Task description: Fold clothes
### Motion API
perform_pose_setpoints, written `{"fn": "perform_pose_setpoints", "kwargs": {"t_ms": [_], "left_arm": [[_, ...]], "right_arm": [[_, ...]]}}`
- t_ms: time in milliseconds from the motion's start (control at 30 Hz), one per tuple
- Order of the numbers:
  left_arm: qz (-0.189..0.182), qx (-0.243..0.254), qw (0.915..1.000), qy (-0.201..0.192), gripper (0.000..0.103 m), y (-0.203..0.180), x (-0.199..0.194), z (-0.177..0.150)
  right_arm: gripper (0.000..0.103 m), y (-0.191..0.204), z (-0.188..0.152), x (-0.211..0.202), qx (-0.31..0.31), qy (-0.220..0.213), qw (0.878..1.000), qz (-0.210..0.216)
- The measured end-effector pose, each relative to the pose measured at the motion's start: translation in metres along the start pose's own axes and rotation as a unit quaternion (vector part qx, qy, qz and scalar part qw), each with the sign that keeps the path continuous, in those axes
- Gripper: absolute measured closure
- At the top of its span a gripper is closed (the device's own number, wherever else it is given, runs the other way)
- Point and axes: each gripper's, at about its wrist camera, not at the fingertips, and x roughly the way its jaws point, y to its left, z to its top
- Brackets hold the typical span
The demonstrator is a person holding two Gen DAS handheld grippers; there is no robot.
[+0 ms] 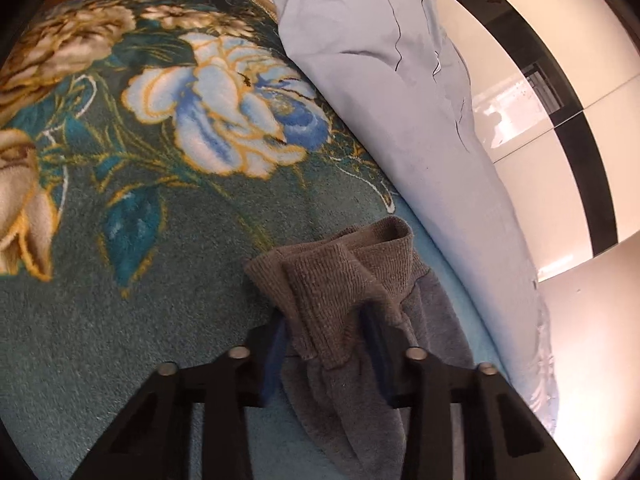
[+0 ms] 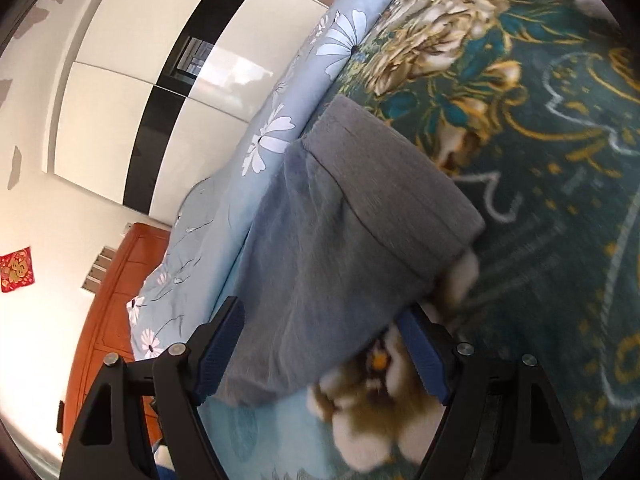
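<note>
A grey garment with a ribbed cuff [image 1: 340, 272] lies on a teal flowered blanket [image 1: 160, 160]. My left gripper [image 1: 326, 332] is shut on the ribbed cuff, and the cloth bunches up between its blue pads. In the right wrist view the same grey garment [image 2: 340, 248] lies folded over with its ribbed waistband [image 2: 400, 188] on top. My right gripper [image 2: 320, 340] is open, one finger on each side of the garment's near edge, not pinching it.
A light blue quilt with white flowers [image 1: 380, 80] runs along the blanket's edge and also shows in the right wrist view [image 2: 272, 136]. Beyond it stand glossy white and black wardrobe doors [image 2: 160, 100] and a wooden headboard [image 2: 116, 280].
</note>
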Motion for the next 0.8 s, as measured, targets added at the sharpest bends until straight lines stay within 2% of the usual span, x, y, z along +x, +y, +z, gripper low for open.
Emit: {"fn": "perform_pose_setpoints", "kwargs": {"t_ms": [33, 100, 167, 200, 233, 300, 433, 533, 600, 667, 800], "left_arm": [[0.006, 0.004, 1.0, -0.005, 0.082, -0.002, -0.003, 0.0], [0.001, 0.0, 0.9999, -0.014, 0.084, -0.002, -0.011, 0.0], [-0.002, -0.006, 0.9998, -0.021, 0.084, -0.005, -0.023, 0.002], [-0.005, -0.008, 0.9997, -0.024, 0.085, -0.007, -0.03, 0.004], [-0.01, -0.009, 0.9996, -0.027, 0.085, -0.009, -0.04, 0.006], [-0.025, -0.009, 0.9991, -0.032, 0.086, -0.014, -0.063, 0.009], [-0.077, 0.003, 0.9962, -0.04, 0.086, -0.012, -0.125, -0.002], [-0.106, 0.012, 0.993, -0.051, 0.086, 0.009, -0.176, -0.027], [-0.098, 0.02, 0.9936, -0.052, 0.086, 0.038, -0.204, -0.056], [-0.083, 0.011, 0.9956, -0.043, 0.086, 0.07, -0.22, -0.083], [-0.048, -0.041, 0.998, -0.008, 0.086, 0.129, -0.217, -0.117]], "right_arm": [[0.023, 0.002, 0.001, 0.007, -0.002, -0.001, 1.0, -0.015], [0.026, 0.007, 0.003, 0.013, -0.007, -0.009, 0.999, -0.036], [0.047, 0.014, 0.006, 0.015, -0.014, -0.016, 0.999, -0.05], [0.07, 0.019, 0.01, 0.015, -0.022, -0.013, 0.998, -0.055], [0.08, 0.024, 0.014, 0.014, -0.03, -0.011, 0.998, -0.06], [0.088, 0.035, 0.022, 0.013, -0.046, -0.006, 0.996, -0.07], [0.09, 0.07, 0.025, -0.021, -0.118, -0.018, 0.991, -0.06], [0.09, 0.072, 0.015, -0.058, -0.139, -0.01, 0.989, -0.054], [0.09, 0.053, 0.005, -0.086, -0.146, 0.001, 0.988, -0.05], [0.09, 0.029, -0.003, -0.097, -0.142, 0.023, 0.987, -0.066], [0.089, -0.028, -0.017, -0.097, -0.082, 0.078, 0.991, -0.072]]}}
